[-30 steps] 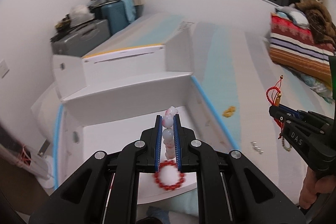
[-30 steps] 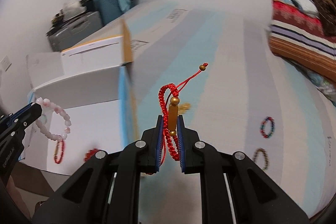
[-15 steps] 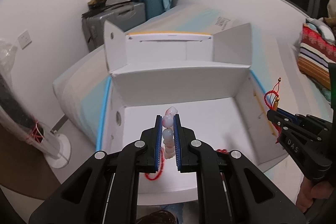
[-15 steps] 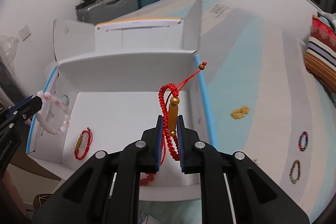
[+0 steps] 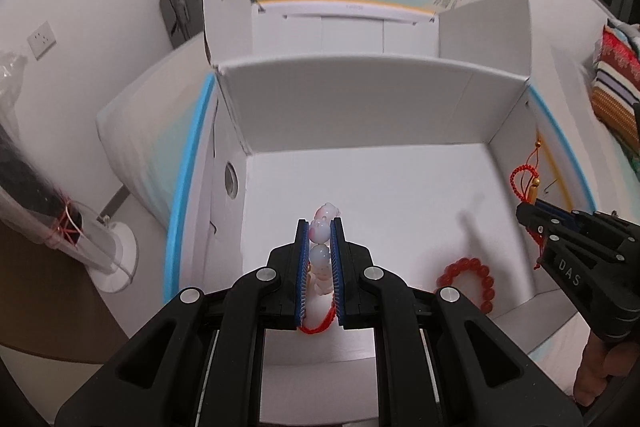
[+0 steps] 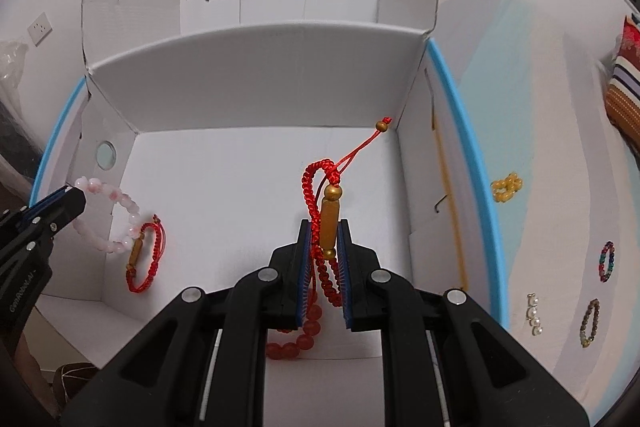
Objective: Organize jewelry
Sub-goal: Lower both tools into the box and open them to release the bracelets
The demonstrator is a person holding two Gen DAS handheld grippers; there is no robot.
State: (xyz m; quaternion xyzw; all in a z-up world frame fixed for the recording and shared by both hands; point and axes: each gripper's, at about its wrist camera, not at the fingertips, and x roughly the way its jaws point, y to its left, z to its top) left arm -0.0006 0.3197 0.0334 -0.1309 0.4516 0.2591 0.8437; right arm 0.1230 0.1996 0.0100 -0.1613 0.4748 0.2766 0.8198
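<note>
1. The left gripper [image 5: 319, 231] pinches a pink bead bracelet [image 6: 108, 215] over the left side of the white box [image 6: 256, 75]
2. The right gripper [image 6: 325, 241] pinches a red string bracelet [image 6: 326, 195] with a gold tube over the box's middle
3. Inside the box lie a red bead bracelet [image 5: 468, 277] and another red string bracelet [image 6: 144, 259]; four more pieces [image 6: 506, 187] lie on the bed [image 6: 540, 107] beside the box

Two bracelets [image 6: 142, 257] lie in the box [image 6: 256, 75] — four more pieces [image 6: 507, 187] rest outside, to its right.
</note>
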